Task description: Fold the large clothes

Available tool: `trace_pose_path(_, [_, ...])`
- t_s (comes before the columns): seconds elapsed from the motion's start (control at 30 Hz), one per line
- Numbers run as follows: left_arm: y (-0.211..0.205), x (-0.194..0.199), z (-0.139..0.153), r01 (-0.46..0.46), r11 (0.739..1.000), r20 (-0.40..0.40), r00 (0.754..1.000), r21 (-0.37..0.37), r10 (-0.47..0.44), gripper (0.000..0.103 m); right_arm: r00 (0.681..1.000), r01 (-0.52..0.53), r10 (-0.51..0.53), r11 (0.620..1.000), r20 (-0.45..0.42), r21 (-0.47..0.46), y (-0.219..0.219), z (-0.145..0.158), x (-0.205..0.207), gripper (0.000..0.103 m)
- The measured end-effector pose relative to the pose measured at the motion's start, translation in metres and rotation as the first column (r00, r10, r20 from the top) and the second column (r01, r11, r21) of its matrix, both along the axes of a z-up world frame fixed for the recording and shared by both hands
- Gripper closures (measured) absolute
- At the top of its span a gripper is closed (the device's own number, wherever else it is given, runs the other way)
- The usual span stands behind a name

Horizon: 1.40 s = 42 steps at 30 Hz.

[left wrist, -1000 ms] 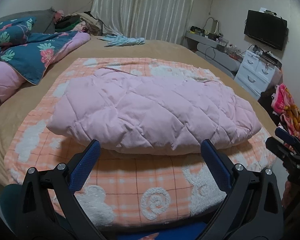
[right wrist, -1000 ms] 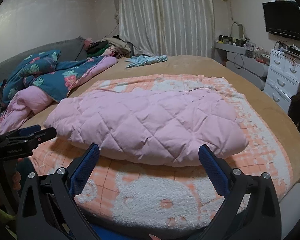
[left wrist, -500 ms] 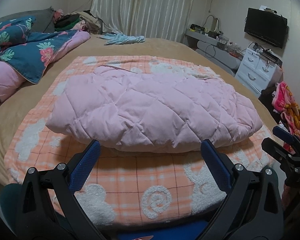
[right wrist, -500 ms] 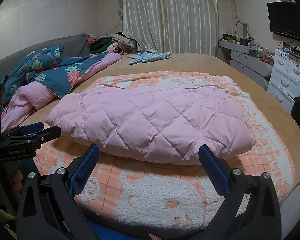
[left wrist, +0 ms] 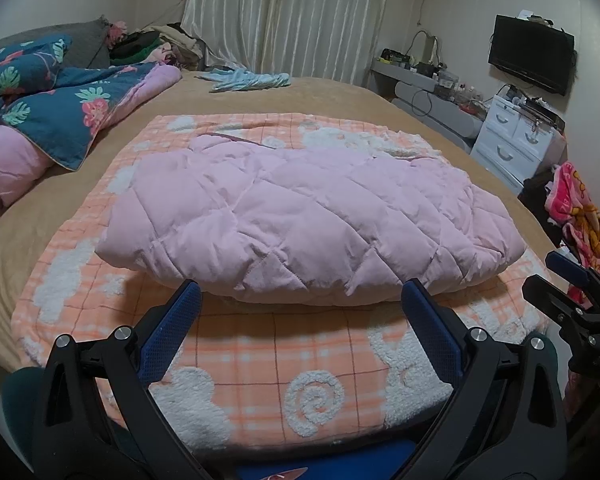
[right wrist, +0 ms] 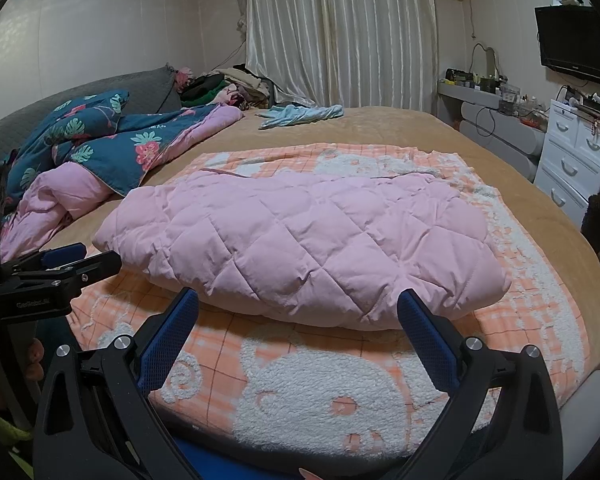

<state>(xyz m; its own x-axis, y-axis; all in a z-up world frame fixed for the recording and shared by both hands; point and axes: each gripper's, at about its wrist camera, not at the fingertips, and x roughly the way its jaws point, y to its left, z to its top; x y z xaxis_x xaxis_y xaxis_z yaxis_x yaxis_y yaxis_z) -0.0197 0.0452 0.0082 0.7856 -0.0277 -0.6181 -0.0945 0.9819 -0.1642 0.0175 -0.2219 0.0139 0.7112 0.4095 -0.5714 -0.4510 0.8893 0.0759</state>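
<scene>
Tan bed (left wrist: 340,100) carrying orange plaid blanket (left wrist: 260,360); pink quilted coat (left wrist: 300,220) lying folded across its middle. Left gripper (left wrist: 300,312) and right gripper (right wrist: 298,312) poised before near hem, jaws wide, empty. Advised: pinch both ends evenly, lift together.

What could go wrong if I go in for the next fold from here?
Three risks, as I judge them:
1. The jacket lies directly on the blanket, so either open claw, left or right, might pinch both layers.
2. The jacket looks puffy and may spring open.
3. The claws sit close together and could collide.
</scene>
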Motion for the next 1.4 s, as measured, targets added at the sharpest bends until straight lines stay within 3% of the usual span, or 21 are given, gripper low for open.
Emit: trace_pose_path(1.4, [0.0065,-0.0028,0.0040,0.000,1.000,0.005,1.000,-0.012,0.000,0.009,1.000,0.018,-0.018,1.000,0.006,-0.014,-0.0041,-0.0003,0.0007,0.004])
